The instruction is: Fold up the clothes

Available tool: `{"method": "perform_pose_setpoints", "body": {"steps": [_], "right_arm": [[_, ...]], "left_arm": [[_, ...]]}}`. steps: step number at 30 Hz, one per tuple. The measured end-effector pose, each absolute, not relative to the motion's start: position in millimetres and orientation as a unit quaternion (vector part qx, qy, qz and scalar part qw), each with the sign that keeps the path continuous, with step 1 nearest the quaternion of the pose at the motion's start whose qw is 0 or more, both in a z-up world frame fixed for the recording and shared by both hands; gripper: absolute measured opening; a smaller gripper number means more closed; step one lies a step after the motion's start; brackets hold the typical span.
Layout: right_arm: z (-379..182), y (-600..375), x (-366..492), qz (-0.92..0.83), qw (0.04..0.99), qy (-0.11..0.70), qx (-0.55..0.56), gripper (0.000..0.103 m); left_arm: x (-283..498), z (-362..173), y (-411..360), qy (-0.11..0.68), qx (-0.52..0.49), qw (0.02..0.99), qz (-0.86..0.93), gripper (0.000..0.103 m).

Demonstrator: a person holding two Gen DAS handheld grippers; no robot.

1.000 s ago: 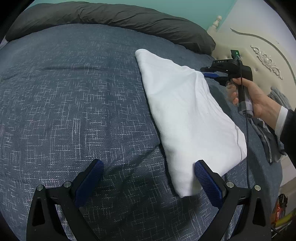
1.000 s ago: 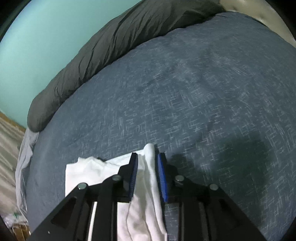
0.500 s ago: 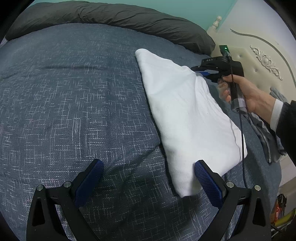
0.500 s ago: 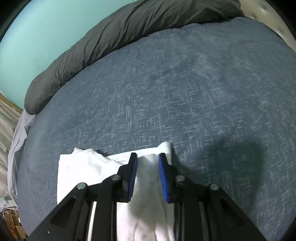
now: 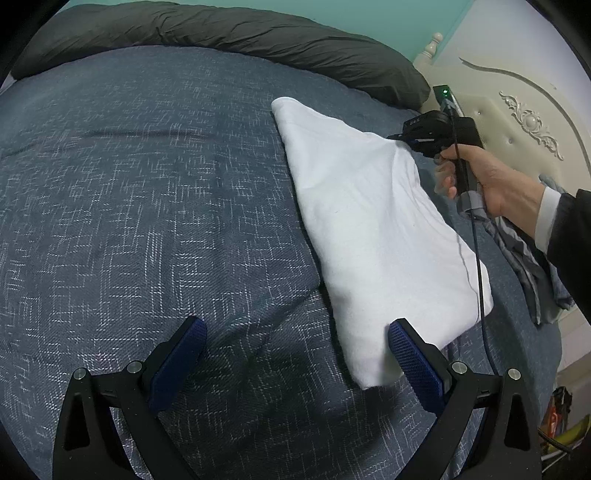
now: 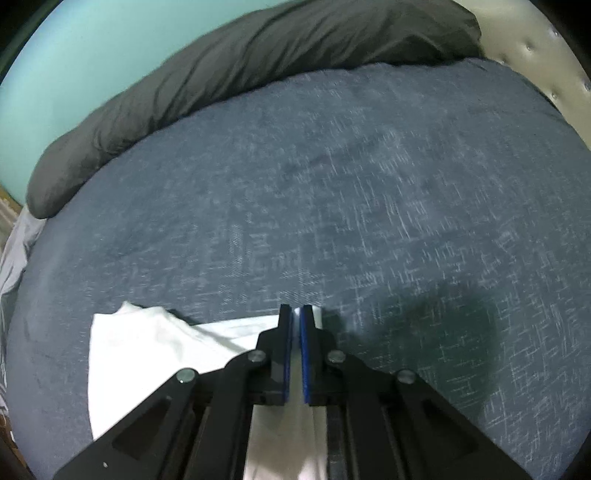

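Note:
A white folded garment (image 5: 369, 221) lies as a long strip on the blue-grey bedspread (image 5: 147, 184). My left gripper (image 5: 295, 328) hovers open at its near end; the right-hand finger (image 5: 410, 354) sits against the cloth's near corner and the other stands over bare bedspread. At the strip's far right edge a hand holds my right gripper (image 5: 402, 138). In the right wrist view the right gripper (image 6: 295, 314) has its jaws closing, the pads nipping a thin edge of the white garment (image 6: 147, 343).
A dark grey rolled duvet (image 5: 258, 33) runs along the bed's far side. A cream headboard (image 5: 517, 110) stands at the right. A heap of grey clothes (image 5: 535, 266) lies by it. A black cable (image 5: 480, 288) trails over the garment.
The right gripper slid along the garment's edge toward its far corner and its jaws closed on the cloth. The left gripper stayed still and open.

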State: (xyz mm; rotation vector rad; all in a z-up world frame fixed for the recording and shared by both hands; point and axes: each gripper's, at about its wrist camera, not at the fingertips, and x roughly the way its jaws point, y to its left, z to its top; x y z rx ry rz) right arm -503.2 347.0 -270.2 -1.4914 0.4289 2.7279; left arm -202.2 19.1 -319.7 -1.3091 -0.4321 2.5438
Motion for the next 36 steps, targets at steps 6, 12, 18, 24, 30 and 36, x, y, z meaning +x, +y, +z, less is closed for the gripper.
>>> {"method": "perform_pose_setpoints", "body": {"steps": [6, 12, 18, 24, 30, 36], "right_arm": [[-272.2, 351.8, -505.6, 0.869, -0.008, 0.168, -0.465, 0.004], [-249.8, 376.7, -472.9, 0.876, -0.035, 0.227, -0.424, 0.029], [-254.3, 372.0, -427.4, 0.860, -0.104, 0.211, -0.453, 0.029], [-275.1, 363.8, -418.5, 0.844, -0.116, 0.203, -0.482, 0.029], [-278.1, 361.7, -411.6, 0.848, -0.107, 0.199, -0.480, 0.002], [-275.0, 374.9, -412.2, 0.847, -0.069, 0.193, -0.490, 0.002]], "left_arm": [[-200.6, -319.1, 18.1, -0.150, -0.450, 0.125, 0.872, 0.101], [-199.1, -317.6, 18.5, -0.151, -0.450, 0.124, 0.871, 0.101], [-197.0, -316.8, 18.8, -0.150, -0.451, 0.123, 0.871, 0.101], [-196.0, -316.4, 18.5, -0.149, -0.452, 0.122, 0.871, 0.101], [-200.4, -318.3, 16.7, -0.151, -0.451, 0.122, 0.871, 0.101], [-204.2, -320.0, 18.9, -0.151, -0.452, 0.122, 0.871, 0.102]]}}
